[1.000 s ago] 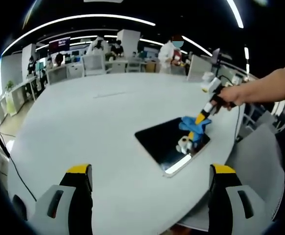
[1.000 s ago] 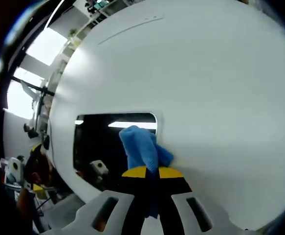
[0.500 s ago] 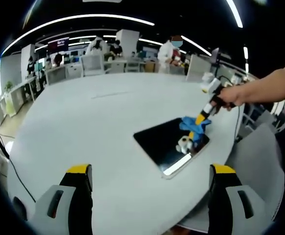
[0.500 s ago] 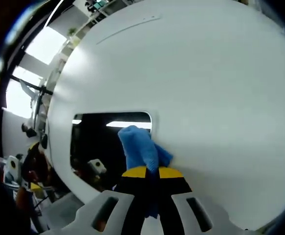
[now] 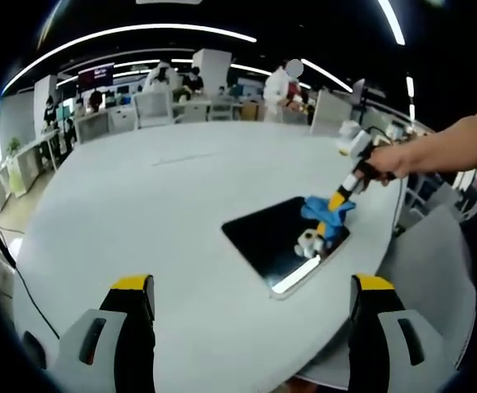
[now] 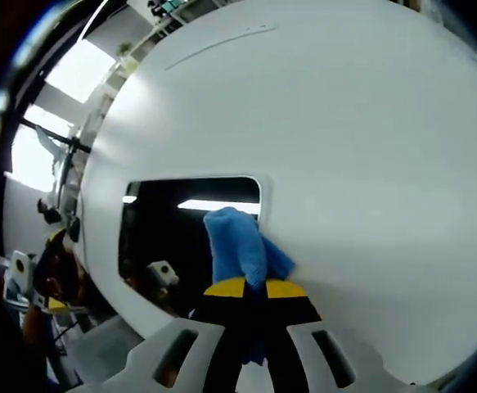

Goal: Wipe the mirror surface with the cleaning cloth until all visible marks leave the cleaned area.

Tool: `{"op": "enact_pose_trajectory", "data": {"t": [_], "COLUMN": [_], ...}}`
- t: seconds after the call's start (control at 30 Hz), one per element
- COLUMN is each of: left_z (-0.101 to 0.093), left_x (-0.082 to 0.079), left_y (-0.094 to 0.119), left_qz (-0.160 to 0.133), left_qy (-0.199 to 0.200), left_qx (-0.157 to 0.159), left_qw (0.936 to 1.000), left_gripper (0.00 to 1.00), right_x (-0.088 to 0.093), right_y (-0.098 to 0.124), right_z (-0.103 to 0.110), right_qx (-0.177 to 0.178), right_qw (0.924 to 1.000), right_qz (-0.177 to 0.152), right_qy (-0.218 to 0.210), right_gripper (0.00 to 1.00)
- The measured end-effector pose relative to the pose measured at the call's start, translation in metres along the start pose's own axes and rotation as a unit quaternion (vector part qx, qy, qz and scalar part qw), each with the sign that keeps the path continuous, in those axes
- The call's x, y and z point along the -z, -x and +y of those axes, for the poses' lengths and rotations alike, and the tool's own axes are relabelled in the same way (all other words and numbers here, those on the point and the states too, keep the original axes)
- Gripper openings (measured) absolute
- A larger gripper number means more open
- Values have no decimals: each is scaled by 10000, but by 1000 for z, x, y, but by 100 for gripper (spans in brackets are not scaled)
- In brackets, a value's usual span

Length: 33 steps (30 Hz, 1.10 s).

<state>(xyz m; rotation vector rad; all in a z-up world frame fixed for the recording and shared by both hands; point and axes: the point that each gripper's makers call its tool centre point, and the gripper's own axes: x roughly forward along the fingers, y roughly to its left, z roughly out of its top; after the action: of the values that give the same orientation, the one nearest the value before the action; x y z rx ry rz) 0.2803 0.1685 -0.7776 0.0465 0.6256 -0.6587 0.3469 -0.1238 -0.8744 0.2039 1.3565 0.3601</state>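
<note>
The right claw [image 6: 254,288] has its yellow-tipped jaws pressed together on a blue cleaning cloth [image 6: 240,247], which sticks up beyond the tips in a crumpled bunch; the part of the cloth between the jaws is hidden. In the left gripper view the same right claw [image 5: 334,203] slants down from a hand [image 5: 388,160] at the upper right, the forearm reaching in from the right edge, and the cloth [image 5: 326,212] is pressed onto the far right corner of the mirror [image 5: 281,241].

The left claw [image 5: 250,286] hangs low over the near edge of the surface [image 5: 140,213], its jaws spread wide apart with nothing between them.

The mirror is a dark rectangle with rounded corners, lying flat near the right rim of the round white surface. In the left gripper view its long axis runs from the near right toward the far left. In the right gripper view the mirror [image 6: 173,229] lies mostly left of the cloth, its lower left part cut off by the edge of the surface [image 6: 344,147]. Its glass reflects ceiling light strips and parts of the gripper, so any marks on it are hard to make out.
</note>
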Motion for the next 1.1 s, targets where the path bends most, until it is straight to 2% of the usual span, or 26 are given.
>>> {"op": "enact_pose_trajectory", "data": {"t": [0.63,1.1], "left_z": [-6,-5], "left_x": [5,8], "left_y": [0,2], "left_qz": [33,26], "left_qy": [26,21], "left_qx": [17,22], "left_qw": [10000,10000], "left_gripper": [100,100], "right_x": [28,47], "right_y": [6,8], "right_z": [4,6], "right_qx": [-138,-280], "right_qw": [9999,9993], "right_qz": [31,-21], "right_qy": [-56,-261], "right_gripper": [1,1]}}
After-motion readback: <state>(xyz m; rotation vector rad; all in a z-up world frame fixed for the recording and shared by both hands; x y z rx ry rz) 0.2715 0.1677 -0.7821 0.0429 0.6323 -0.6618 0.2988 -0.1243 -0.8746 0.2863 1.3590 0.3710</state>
